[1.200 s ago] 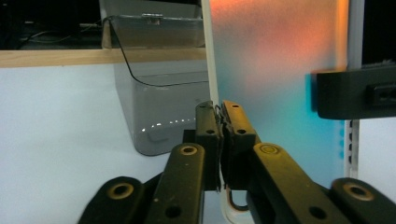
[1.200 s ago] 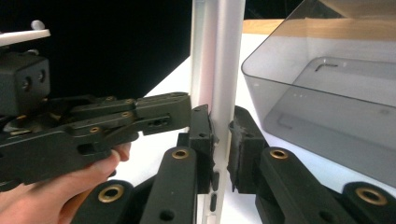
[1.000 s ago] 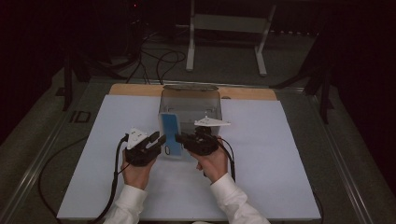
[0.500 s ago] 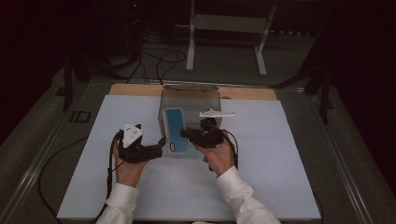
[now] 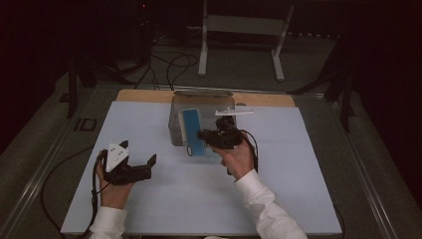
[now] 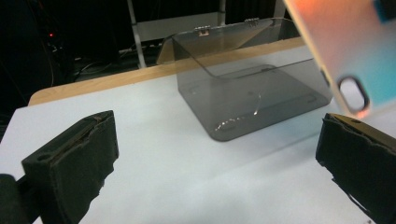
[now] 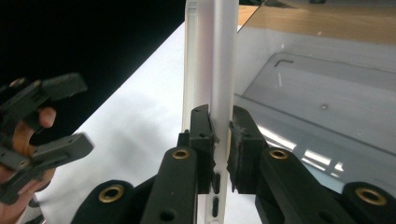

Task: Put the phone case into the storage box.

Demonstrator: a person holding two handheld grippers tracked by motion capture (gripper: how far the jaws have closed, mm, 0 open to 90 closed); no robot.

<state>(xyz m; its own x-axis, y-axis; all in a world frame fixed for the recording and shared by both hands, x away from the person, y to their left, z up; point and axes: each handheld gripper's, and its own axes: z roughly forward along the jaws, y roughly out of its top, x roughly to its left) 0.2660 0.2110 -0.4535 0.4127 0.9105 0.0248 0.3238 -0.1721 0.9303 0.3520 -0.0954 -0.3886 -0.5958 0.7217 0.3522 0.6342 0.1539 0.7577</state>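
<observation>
My right gripper (image 5: 205, 135) is shut on the edge of a blue phone case (image 5: 191, 132) with a clear frame, and holds it tilted in front of the smoky clear box (image 5: 175, 124). In the right gripper view the pads (image 7: 203, 130) pinch the case's pale edge (image 7: 210, 51), which stands upright. My left gripper (image 5: 138, 152) hovers over the white mat to the left, well apart from the case. Its jaws have just been opening and stand wide with nothing between them (image 6: 219, 154). The case's camera cutout (image 6: 352, 93) shows at the upper right of the left gripper view.
The box (image 6: 252, 98) sits at the back centre of the white mat (image 5: 149, 209), its hinged lid (image 5: 201, 93) raised at the rear. A wooden board edge (image 5: 144, 95) runs behind the mat. Cables and a metal stand (image 5: 239, 30) lie beyond the table.
The left gripper let go of the phone case, opened wide and moved away to the left. The right gripper kept the case and lifted it slightly toward the box.
</observation>
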